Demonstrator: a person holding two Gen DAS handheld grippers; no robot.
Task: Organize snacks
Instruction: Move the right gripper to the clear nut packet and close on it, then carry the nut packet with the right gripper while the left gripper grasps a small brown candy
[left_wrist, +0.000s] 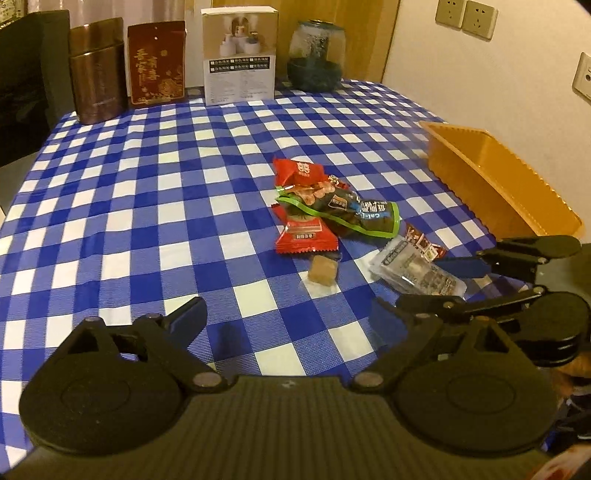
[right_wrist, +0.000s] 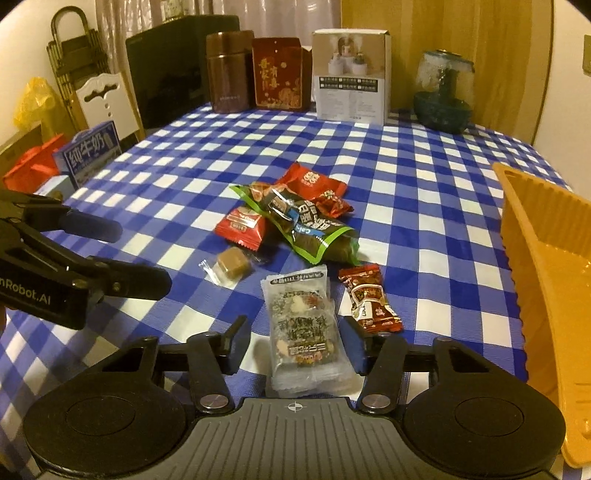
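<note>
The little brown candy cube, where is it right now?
The brown candy cube lies on the checked tablecloth, just in front of the red snack packet and left of the clear nut bar packet. In the left wrist view it sits centre.

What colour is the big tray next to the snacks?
The tray is orange. The left wrist view shows it best.

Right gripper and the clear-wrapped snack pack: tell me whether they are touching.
Apart. In the right wrist view the clear snack pack lies between the open fingers of the right gripper, with checked cloth showing on both sides.
</note>
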